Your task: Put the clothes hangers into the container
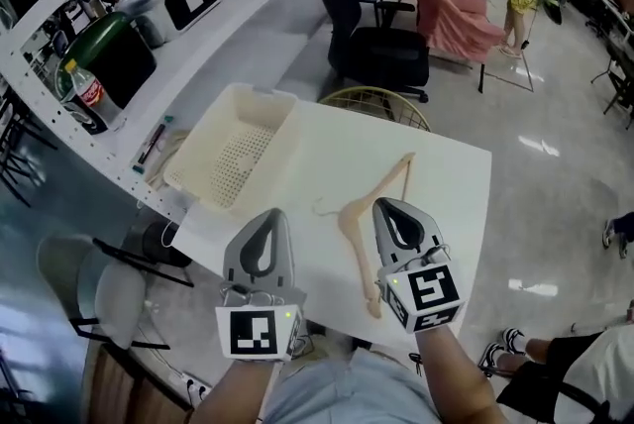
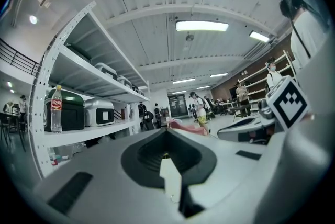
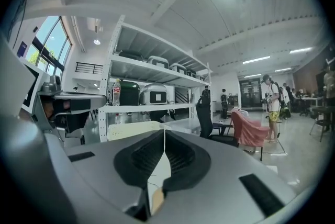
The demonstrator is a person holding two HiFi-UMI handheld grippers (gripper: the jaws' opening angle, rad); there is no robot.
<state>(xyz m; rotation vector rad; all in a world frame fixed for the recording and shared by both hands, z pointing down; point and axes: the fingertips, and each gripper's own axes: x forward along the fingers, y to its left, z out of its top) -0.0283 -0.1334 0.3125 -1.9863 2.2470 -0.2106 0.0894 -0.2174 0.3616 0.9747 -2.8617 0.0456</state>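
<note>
Currently two handheld grippers hover side by side over the near edge of a white table [image 1: 441, 179], seen from above. The left gripper [image 1: 268, 215] has its jaws pressed together with nothing between them, and its own view shows the tips meeting. The right gripper [image 1: 389, 205] is likewise closed on nothing, its jaws forming one thin seam in its own view. A pale wooden clothes hanger [image 1: 354, 224] lies flat on the table just to the left of the right gripper, in the gap between the two grippers. Its hook points toward the left gripper. One arm reaches ahead of the right gripper's tip, and the other runs back alongside that gripper's body. A cream perforated container [image 1: 265, 96] sits ahead and slightly left of the left gripper, apart from the hanger.
</note>
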